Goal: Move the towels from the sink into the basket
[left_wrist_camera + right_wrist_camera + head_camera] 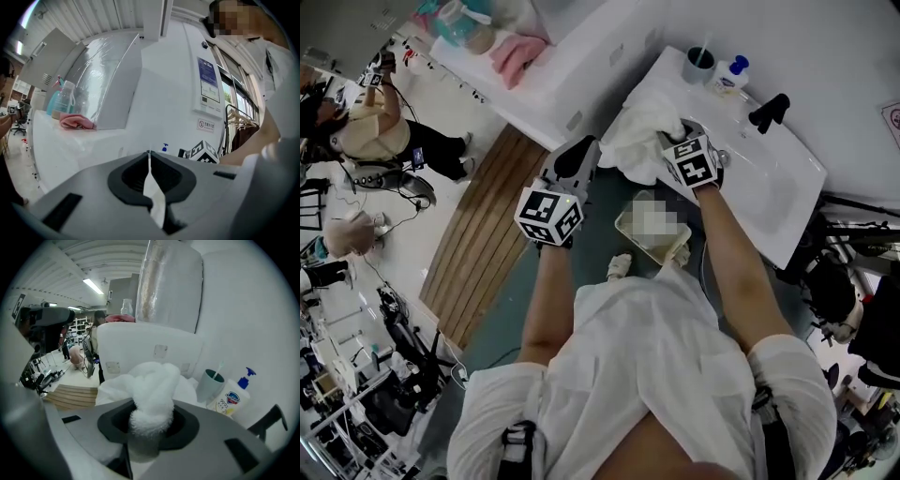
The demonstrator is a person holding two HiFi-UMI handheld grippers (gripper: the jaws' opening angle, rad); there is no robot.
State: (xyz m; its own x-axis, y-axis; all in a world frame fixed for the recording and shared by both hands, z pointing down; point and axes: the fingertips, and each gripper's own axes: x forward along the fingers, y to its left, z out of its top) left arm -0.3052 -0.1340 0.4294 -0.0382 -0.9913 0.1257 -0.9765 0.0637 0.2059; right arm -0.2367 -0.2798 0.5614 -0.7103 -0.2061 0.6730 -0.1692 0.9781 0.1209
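Note:
A white towel (637, 136) hangs bunched over the left end of the white sink (773, 192). My right gripper (678, 134) is shut on a thick roll of the towel (152, 394), which fills the space between its jaws. My left gripper (581, 155) sits at the towel's left edge. In the left gripper view its jaws are closed on a thin white fold of the towel (155, 197). The cream basket (628, 232) stands on the floor below the sink, between my arms, partly behind a mosaic patch.
On the sink's back rim are a grey cup (698, 64) with a toothbrush, a soap bottle (733, 73) and a black tap (769, 111). A pink cloth (516, 56) lies on the white ledge at the left. A wooden mat (478, 234) covers the floor; people (384, 122) stand far left.

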